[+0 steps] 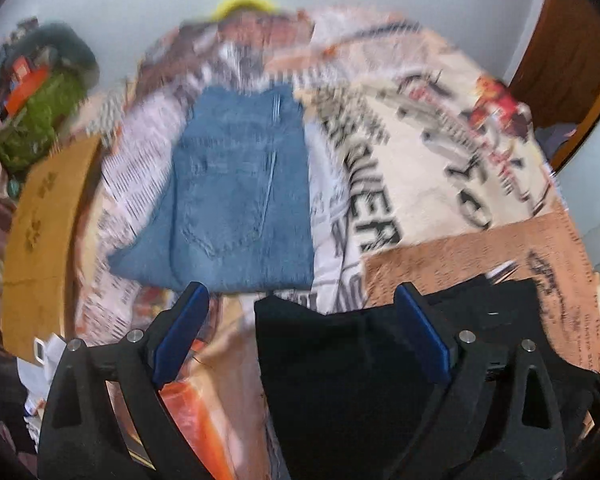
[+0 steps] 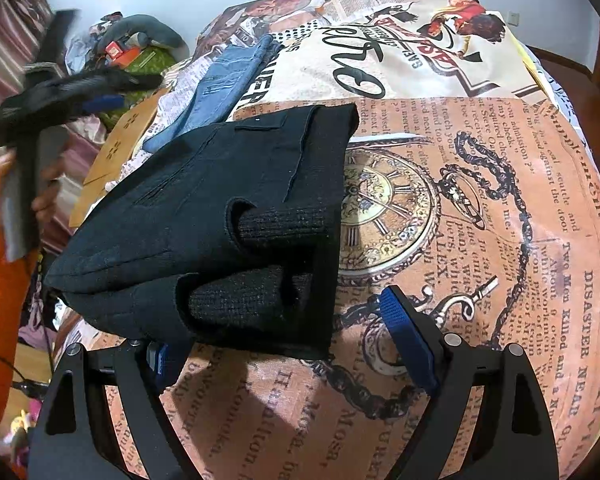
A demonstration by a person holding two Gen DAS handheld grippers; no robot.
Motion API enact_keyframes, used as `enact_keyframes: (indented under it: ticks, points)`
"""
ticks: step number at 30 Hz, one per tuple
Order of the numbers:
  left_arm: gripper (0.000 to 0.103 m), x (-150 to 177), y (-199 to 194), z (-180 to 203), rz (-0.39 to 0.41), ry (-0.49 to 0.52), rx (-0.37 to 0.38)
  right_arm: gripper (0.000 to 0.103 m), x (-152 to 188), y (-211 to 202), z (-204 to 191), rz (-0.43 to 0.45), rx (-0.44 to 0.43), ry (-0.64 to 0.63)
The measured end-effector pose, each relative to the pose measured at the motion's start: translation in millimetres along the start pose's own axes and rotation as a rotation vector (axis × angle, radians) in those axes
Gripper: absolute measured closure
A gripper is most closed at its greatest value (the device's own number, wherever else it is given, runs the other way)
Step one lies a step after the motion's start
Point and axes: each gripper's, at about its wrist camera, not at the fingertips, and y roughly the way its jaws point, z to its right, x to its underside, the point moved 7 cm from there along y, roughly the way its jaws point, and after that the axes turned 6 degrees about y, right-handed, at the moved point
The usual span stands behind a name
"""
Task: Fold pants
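- The black pants (image 2: 220,216) lie folded into a thick bundle on the printed bedspread (image 2: 480,208), close to the near edge of the bed and toward its left side. The fold looks almost finished, so I judge the step in hand is to release and tidy it.
- Your left hand-held gripper (image 1: 300,336) has its jaws wide apart and nothing between the pads; it hangs over the near edge of the black bundle without gripping it.
- Your right hand-held gripper (image 2: 276,336) is also spread wide. The hem of the bundle lies over its left finger, but the pads do not press on the cloth.
- To do it well, draw the right fingers out low and slowly, so the top layer does not drag open. The loose rolled ends at the near side may unroll; press them flat before you leave.
- Keep the bundle apart from the folded blue jeans (image 1: 240,184), which lie farther up the bed.
- The left wrist view is blurred, but it shows the jeans fully, flat and square, and a yellow thing (image 1: 244,0) at the far edge.
- The right wrist view is sharp: it shows the layers of the black fold, and your left hand (image 2: 20,184) with an orange sleeve (image 2: 0,304) at the left side of the bed.
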Motion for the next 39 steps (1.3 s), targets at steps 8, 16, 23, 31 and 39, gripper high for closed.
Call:
enact_keyframes:
  ticks: [8,16,23,31,39]
  points:
    - [0.008,33.3,67.5,14.1,-0.206,0.096,-0.01,0.017,3.9,-11.0,12.8,0.014,0.03,0.027]
    - [0.008,59.0,42.6,13.2,-0.192,0.141,-0.012,0.017,2.2,-37.7,27.0,0.079,0.093,0.041]
    - [0.008,88.2,-3.2,17.5,-0.135,0.199,-0.068,0.017,-6.4,-67.6,19.6,0.159,0.107,0.016]
    - [0.008,127.7,-40.3,28.3,-0.1,0.193,-0.041,0.017,-2.8,-90.5,-12.6,0.219,0.078,-0.042]
    - [0.008,147.4,-60.7,47.0,-0.062,0.163,0.0,0.017,13.2,-75.2,-36.8,0.176,0.022,-0.064]
